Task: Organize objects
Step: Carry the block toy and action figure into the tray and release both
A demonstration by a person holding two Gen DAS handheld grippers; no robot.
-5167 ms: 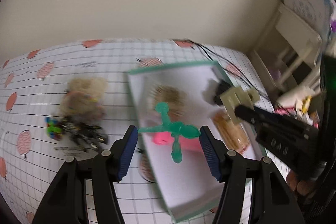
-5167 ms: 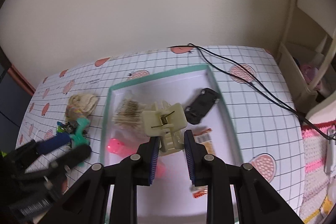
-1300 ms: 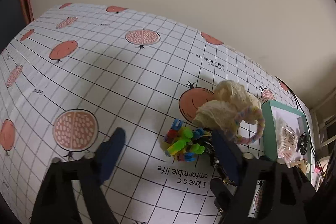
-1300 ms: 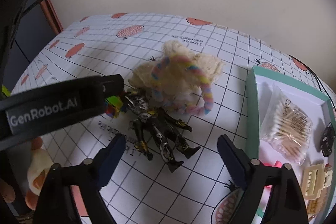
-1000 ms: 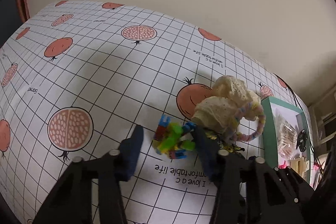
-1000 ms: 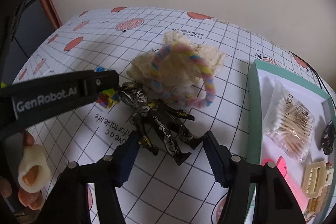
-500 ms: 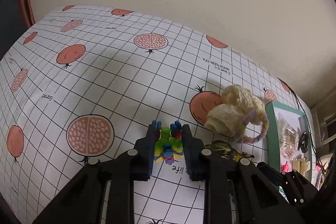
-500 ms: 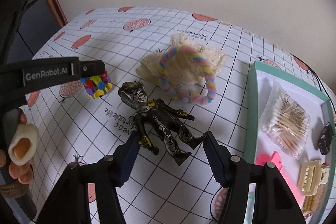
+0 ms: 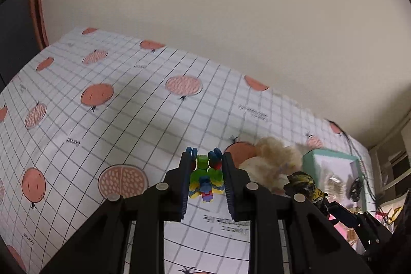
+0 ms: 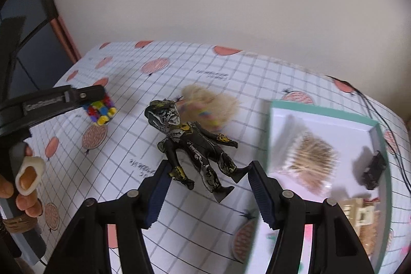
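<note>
Multicoloured block toy (image 9: 205, 180) sits clamped in left gripper (image 9: 205, 184); right gripper (image 10: 208, 194), jaws apart at lower centre, straddles figure (image 10: 192, 143). Risk: blocks separating under squeeze.

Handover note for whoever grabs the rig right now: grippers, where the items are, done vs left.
Left gripper: shut on the multicoloured block toy, lifted above the tablecloth.
Right gripper: open, straddling the legs of the black action figure; grip not made.
Done: cotton swab bag, black clip and beige claw clip lie in the green-rimmed tray.
Left: block toy, figure, and the cream knit piece behind the figure, outside the tray.
</note>
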